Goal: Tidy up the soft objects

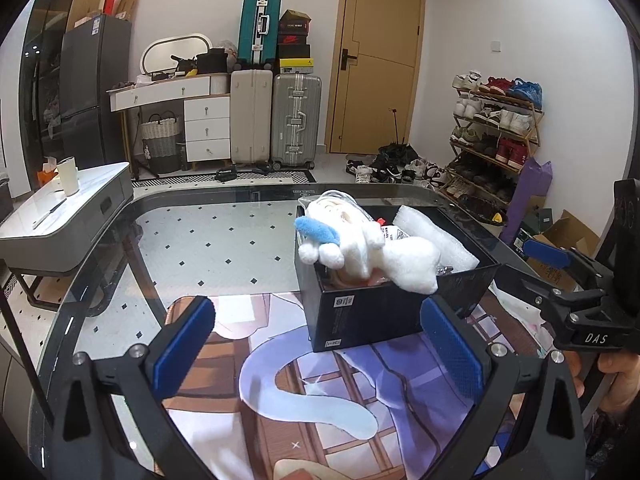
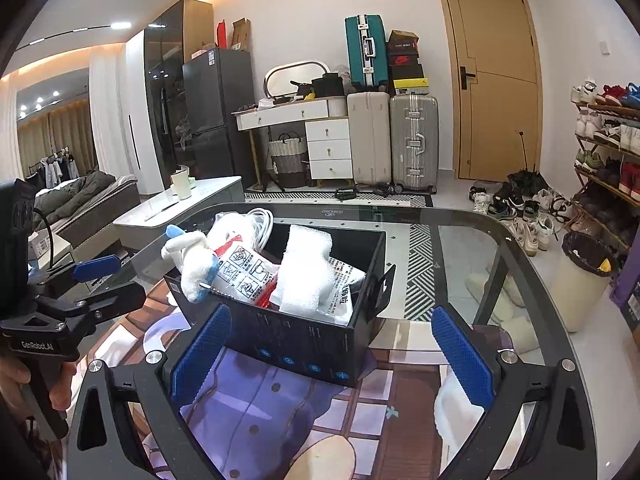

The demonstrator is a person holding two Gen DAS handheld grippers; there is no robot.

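Both grippers (image 1: 320,344) (image 2: 332,352) spread, ribbed blue pads, fluffy plush (image 1: 360,248) atop black box (image 1: 360,316)

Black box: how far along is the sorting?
Mostly done, it seems: the plush toy, foam and packets sit in the black box. Left gripper and right gripper are open, holding nothing. No loose soft items visible on the mat.

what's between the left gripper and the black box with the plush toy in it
Only a bare stretch of the printed mat; nothing stands between the left gripper and the black box, as the left wrist view shows.
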